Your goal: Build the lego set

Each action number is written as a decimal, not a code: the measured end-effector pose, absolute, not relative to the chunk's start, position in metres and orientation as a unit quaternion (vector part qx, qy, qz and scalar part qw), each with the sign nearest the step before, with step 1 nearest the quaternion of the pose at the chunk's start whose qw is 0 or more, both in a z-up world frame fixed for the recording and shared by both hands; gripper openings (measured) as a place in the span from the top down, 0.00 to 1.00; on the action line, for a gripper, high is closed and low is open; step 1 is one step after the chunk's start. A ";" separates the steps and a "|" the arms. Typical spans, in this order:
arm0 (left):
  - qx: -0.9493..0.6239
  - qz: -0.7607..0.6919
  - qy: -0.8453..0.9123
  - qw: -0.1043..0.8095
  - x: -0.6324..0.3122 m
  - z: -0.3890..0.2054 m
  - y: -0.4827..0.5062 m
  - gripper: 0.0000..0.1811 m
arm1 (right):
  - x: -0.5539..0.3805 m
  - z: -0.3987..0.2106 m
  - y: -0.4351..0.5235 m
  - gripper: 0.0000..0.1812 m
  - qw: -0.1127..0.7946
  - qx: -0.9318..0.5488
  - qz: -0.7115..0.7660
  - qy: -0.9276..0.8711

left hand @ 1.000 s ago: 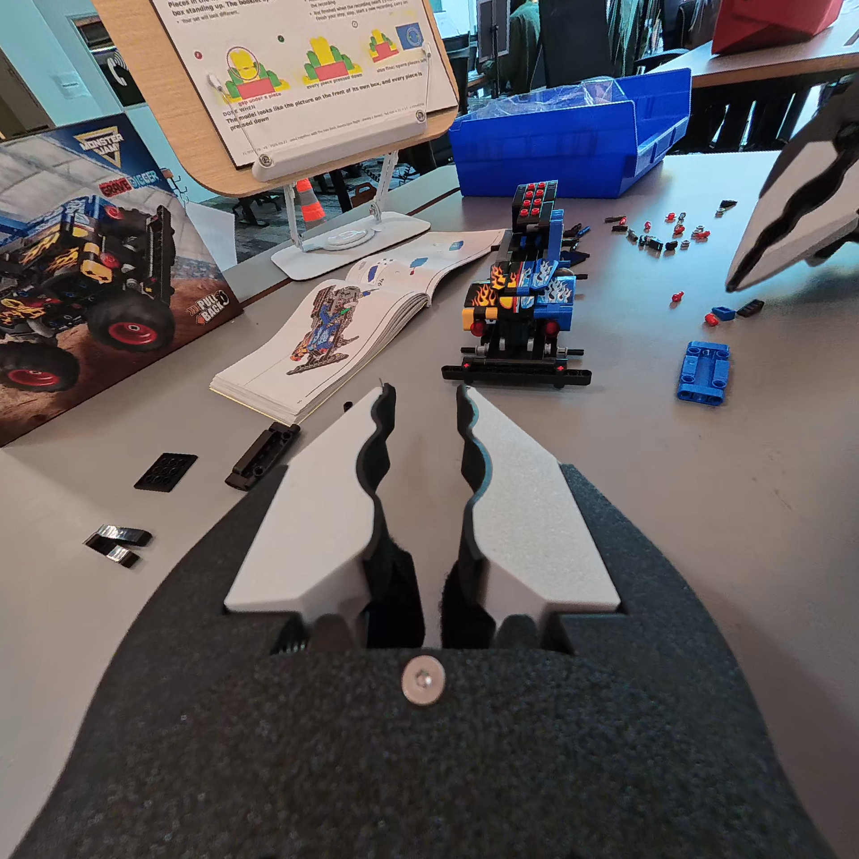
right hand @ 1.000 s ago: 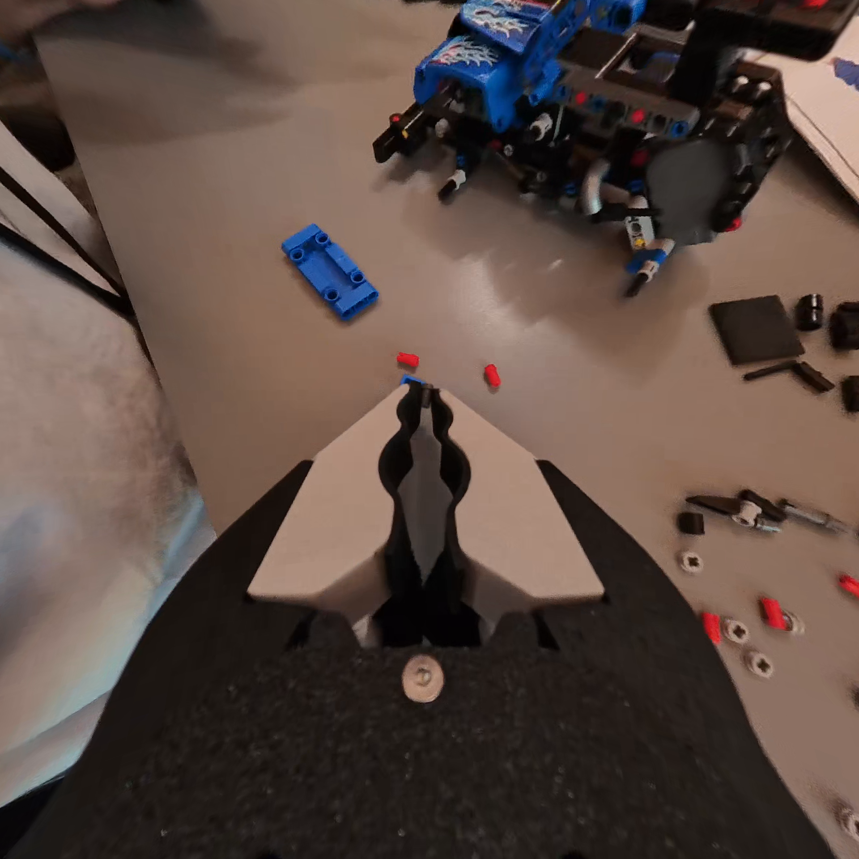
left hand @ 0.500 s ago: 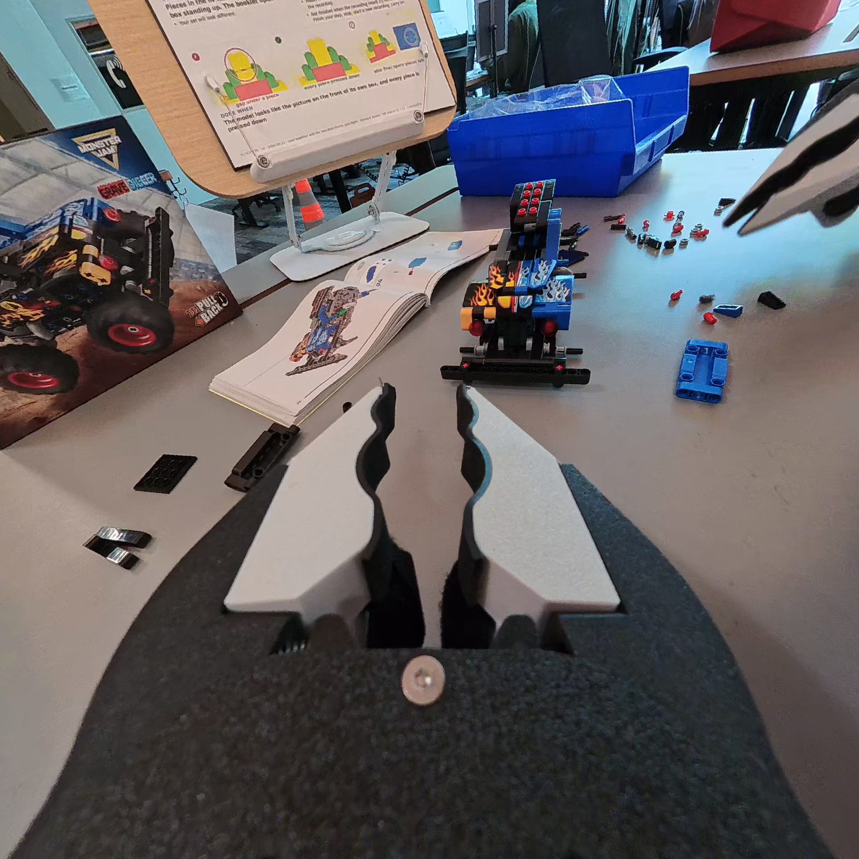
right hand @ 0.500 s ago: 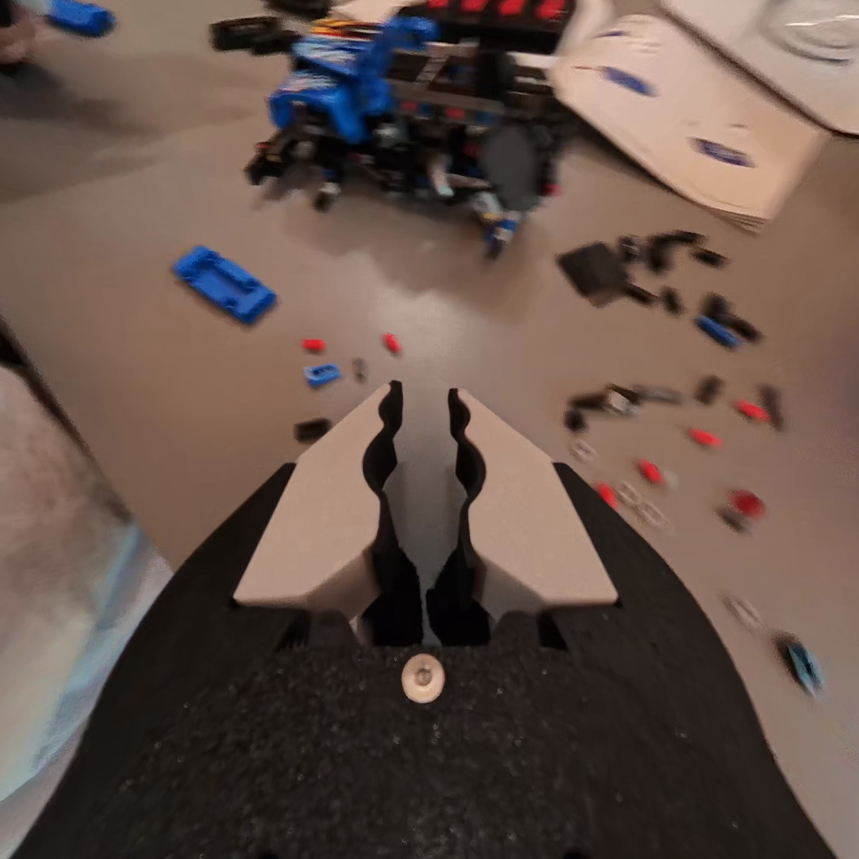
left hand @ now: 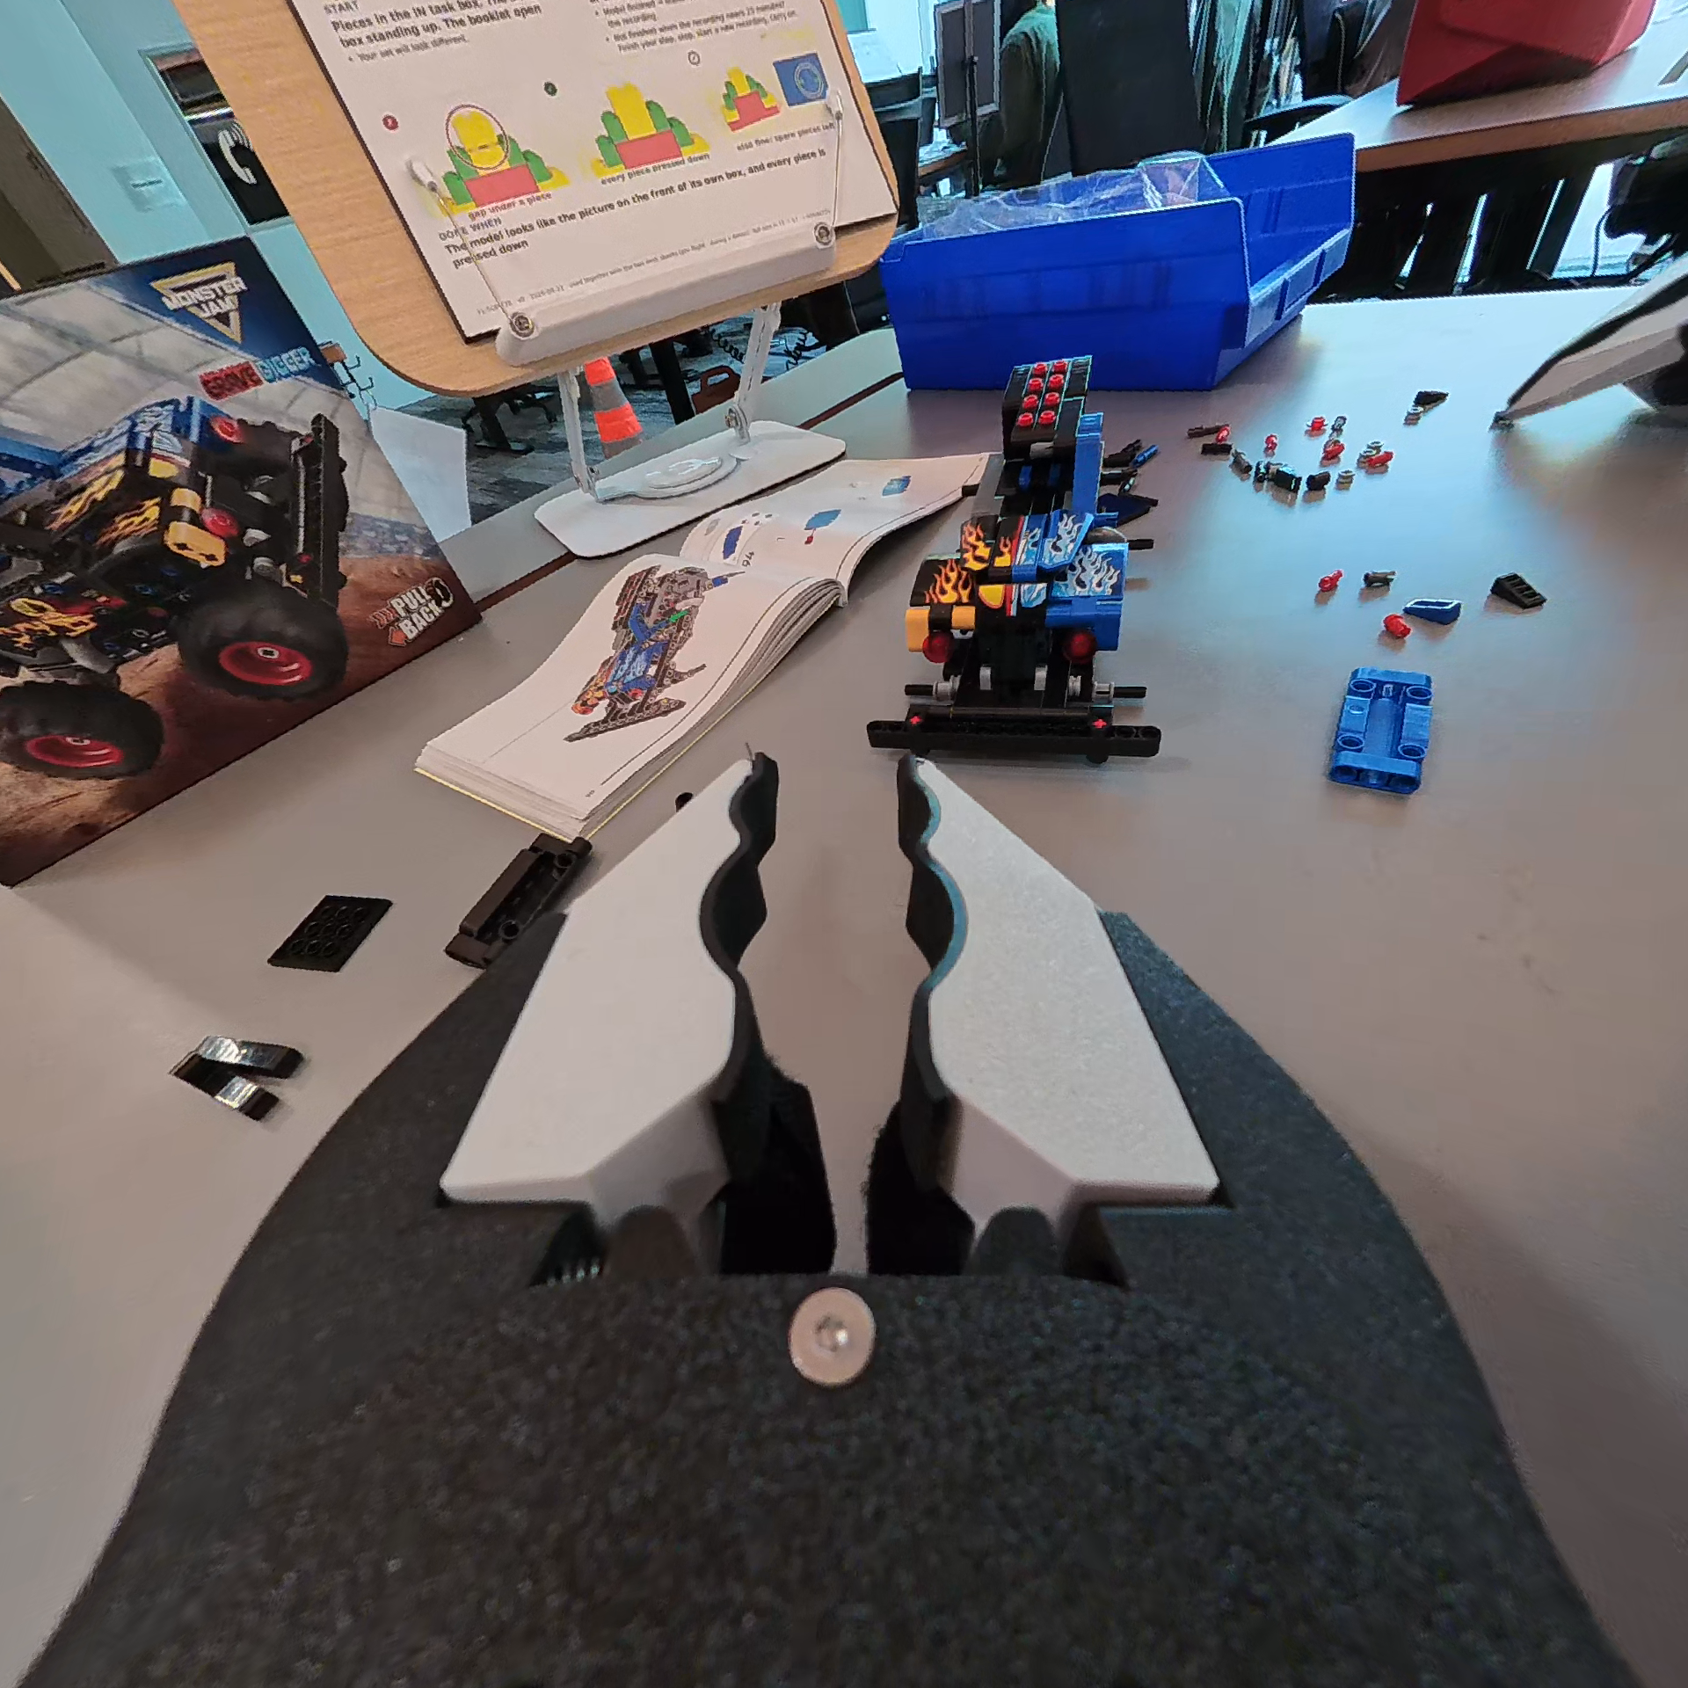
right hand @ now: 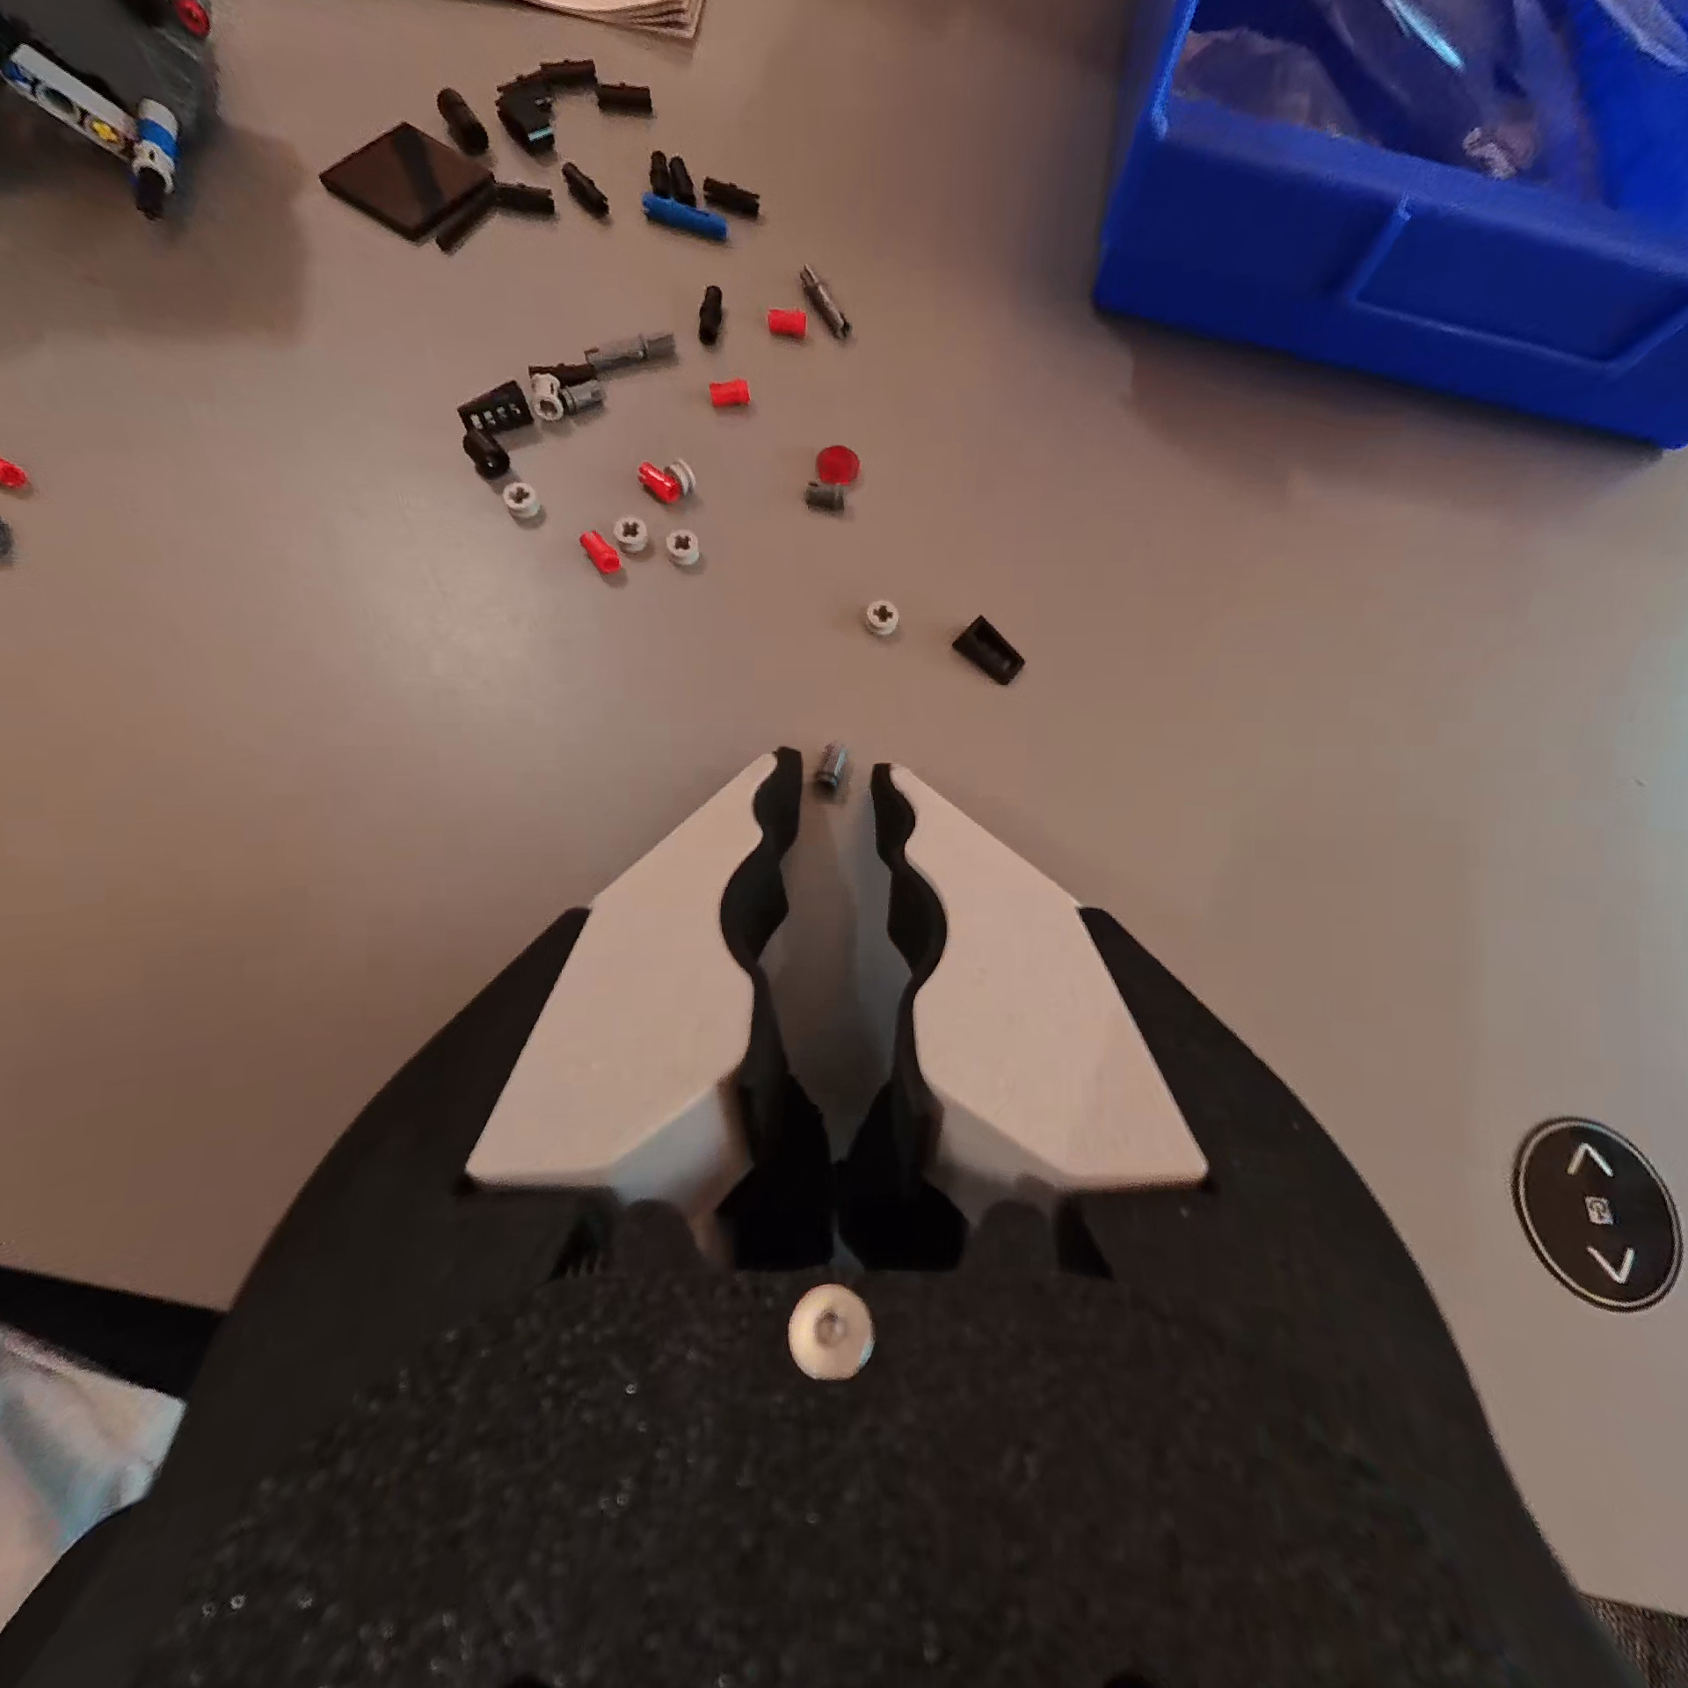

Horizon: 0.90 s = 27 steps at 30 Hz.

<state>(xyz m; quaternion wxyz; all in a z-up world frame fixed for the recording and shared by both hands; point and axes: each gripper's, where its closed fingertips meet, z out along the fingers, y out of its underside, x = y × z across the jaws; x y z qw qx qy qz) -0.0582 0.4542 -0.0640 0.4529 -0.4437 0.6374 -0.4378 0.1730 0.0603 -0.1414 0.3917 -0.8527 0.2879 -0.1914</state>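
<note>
The half-built blue and black truck [left hand: 1018, 594] stands mid-table in the left wrist view; only its rear corner [right hand: 100, 100] shows in the right wrist view. My left gripper [left hand: 836, 776] is open and empty, low over the table in front of the truck. My right gripper [right hand: 829, 767] is open over the table, with a small dark grey pin [right hand: 831, 765] lying between its tips. It also shows at the far right of the left wrist view [left hand: 1598, 356]. Loose red, black and grey small pieces [right hand: 639, 438] lie scattered ahead of it.
A blue bin [right hand: 1425, 219] stands at the back right. An open instruction booklet [left hand: 694, 630], the set's box [left hand: 174, 548] and a sheet on a wooden stand [left hand: 585, 155] are at the left. A blue plate [left hand: 1379, 726] and black pieces [left hand: 516, 900] lie loose. A round control button [right hand: 1597, 1213] is set in the table. My right fingertips sit around 45 cm from my left ones. Between my right fingertips and the round control button [right hand: 1597, 1213] there is roughly 15 cm.
My right gripper has opened, leaving a small blue piece and a pin near the red pins, and swung right toward the blue bin, over the scattered pieces. My left gripper has stayed put.
</note>
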 end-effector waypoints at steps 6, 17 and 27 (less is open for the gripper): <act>-0.446 -0.440 0.635 0.452 -0.058 -0.064 0.455 0.86 | 0.170 -0.143 0.065 0.98 0.382 -0.866 -0.172 0.274; -0.445 -0.439 0.635 0.454 -0.058 -0.063 0.455 0.86 | 0.058 -0.123 0.192 0.98 0.437 -0.899 -0.004 0.021; -0.452 -0.439 0.636 0.446 -0.057 -0.065 0.456 0.86 | 0.056 -0.144 0.202 0.98 0.410 -0.912 0.005 0.029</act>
